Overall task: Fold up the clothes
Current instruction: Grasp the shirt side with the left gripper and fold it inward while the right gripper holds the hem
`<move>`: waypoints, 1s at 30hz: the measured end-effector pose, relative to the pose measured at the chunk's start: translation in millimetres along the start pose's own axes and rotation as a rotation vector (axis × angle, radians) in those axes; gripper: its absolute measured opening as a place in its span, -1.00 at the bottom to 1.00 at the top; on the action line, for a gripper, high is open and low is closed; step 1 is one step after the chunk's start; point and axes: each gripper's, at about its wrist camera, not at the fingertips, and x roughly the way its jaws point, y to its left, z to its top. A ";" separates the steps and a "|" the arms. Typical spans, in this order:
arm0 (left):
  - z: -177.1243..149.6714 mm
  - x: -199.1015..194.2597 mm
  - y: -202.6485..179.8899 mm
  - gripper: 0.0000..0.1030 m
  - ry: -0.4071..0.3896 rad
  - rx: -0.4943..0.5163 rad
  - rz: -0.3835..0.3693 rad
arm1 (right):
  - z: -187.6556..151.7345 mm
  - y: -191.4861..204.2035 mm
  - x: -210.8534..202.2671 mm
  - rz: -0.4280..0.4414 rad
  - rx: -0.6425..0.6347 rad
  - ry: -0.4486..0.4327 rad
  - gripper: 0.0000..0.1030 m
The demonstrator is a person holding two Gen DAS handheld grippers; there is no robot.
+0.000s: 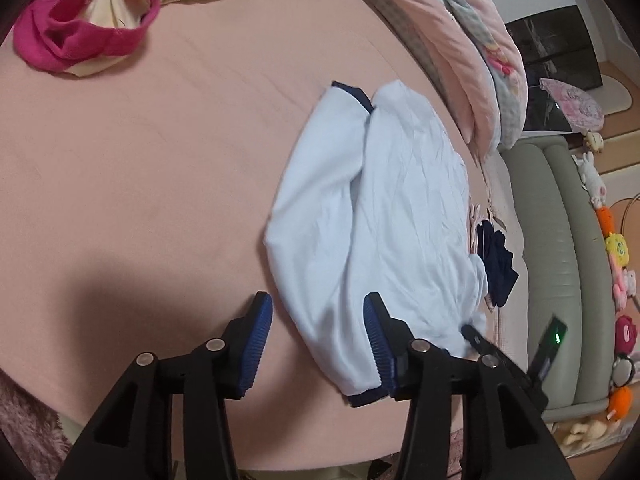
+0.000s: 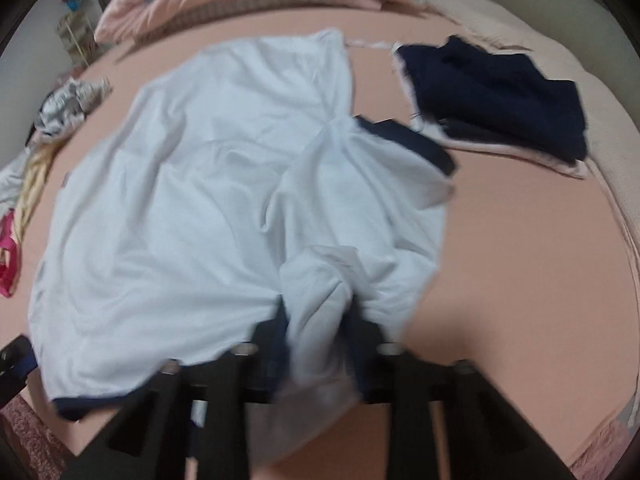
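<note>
Left gripper (image 1: 318, 340) hovered over the near edge of the white shirt (image 1: 380, 216), fingers apart, nothing pinched. Its right pad (image 1: 376, 344) sat over the cloth by the navy hem; the left pad (image 1: 256, 344) was over bare pink sheet (image 1: 140, 184). Whether the right pad touched the cloth, I couldn't tell.

Right gripper (image 2: 316, 336) was clamped on a bunched fold of the same shirt (image 2: 192, 200), cloth drawn up between the closed fingers. That view was blurred, so I couldn't make out the pads themselves.

The shirt lay mid-bed, partly folded, one navy-trimmed sleeve (image 2: 404, 140) turned in over the body. In the left wrist view it ran from 6 o'clock up toward 12.

Folded navy clothes (image 2: 500, 96) sat at 2 o'clock in the right wrist view, apart from the shirt. Pink and yellow clothes (image 1: 84, 28) were heaped at 10 o'clock in the left wrist view, well apart. Pink quilt (image 1: 440, 40) was bunched along the far edge of the bed, 1 o'clock. Row of soft toys (image 1: 616, 248) on the floor past the grey bed frame (image 1: 560, 240), 3 o'clock.
</note>
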 end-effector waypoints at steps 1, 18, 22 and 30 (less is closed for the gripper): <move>1.3 1.4 1.5 -0.07 0.010 -0.001 0.001 | -5.4 -5.4 -7.8 -0.003 0.007 -0.012 -0.98; -24.8 15.0 -46.6 -0.90 0.038 0.302 0.048 | -90.4 -59.5 -62.9 0.112 0.114 0.002 -0.97; -32.7 26.8 -24.9 -0.80 0.127 0.252 0.084 | -107.8 -36.2 -42.0 0.006 -0.033 0.088 -0.76; -32.0 23.5 -7.9 0.32 0.000 0.137 -0.005 | -115.7 -61.7 -51.6 0.212 0.289 0.030 0.19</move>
